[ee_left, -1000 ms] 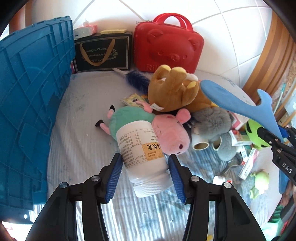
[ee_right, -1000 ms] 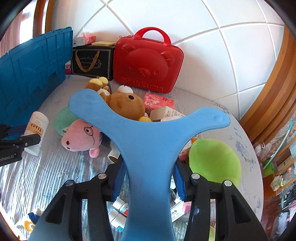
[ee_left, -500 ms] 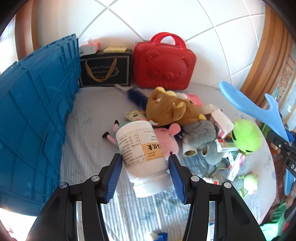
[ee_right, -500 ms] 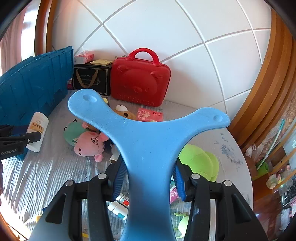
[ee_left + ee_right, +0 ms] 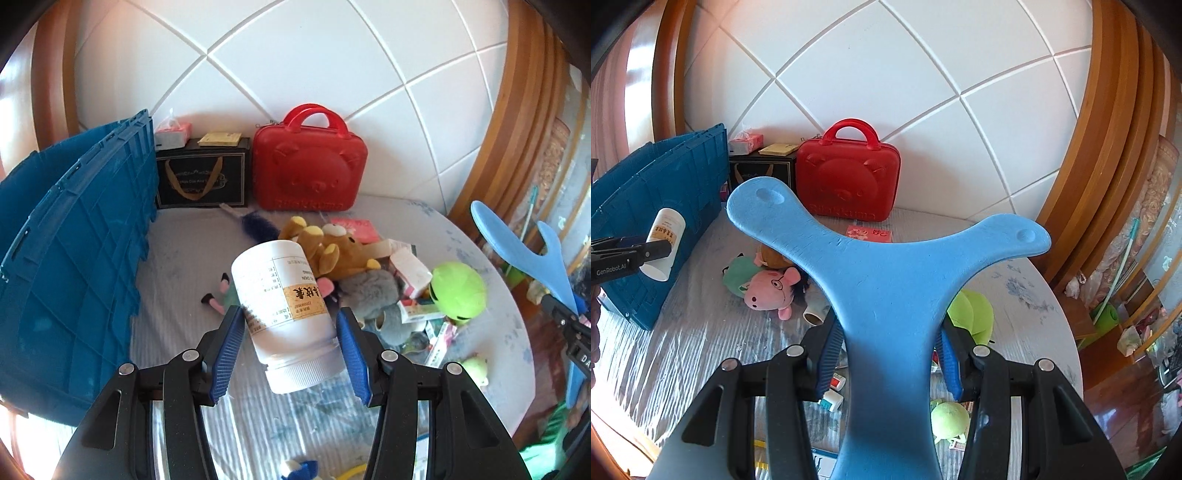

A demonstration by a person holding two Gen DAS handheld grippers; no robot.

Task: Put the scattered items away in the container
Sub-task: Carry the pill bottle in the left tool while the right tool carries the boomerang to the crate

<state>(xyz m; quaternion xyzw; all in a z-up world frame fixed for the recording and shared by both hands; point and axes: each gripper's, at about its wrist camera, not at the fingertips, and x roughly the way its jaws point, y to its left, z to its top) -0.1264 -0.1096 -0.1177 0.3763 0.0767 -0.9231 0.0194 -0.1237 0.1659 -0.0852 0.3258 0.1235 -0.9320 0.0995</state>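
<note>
Right now both hand-held grippers are loaded and held up over the cluttered counter (image 5: 177, 258). The left hand-held gripper (image 5: 290, 341) pinches a white bottle (image 5: 284, 314) between its blue pads, gripping it low on the body just above the cap, which points back toward the camera; the bottle tilts away with its labelled side up. The right hand-held gripper (image 5: 886, 356) is clamped on the stem of a blue three-armed foam toy (image 5: 886, 280), whose two other arms fan out left and right above the jaws.

To the left stands the blue crate (image 5: 74, 258), its ribbed wall rising beside the counter; seen from the right side, the bottle hangs close in front of that wall. Against the white tiled wall at the back stands a red bear-faced case (image 5: 310, 166) with a black gift box (image 5: 201, 179) just beside it. Spread over the counter below are a brown teddy bear (image 5: 332, 251), a pink pig doll (image 5: 768, 286), a grey furry toy (image 5: 373, 295), a green plush ball (image 5: 458, 291) and some small boxes.
</note>
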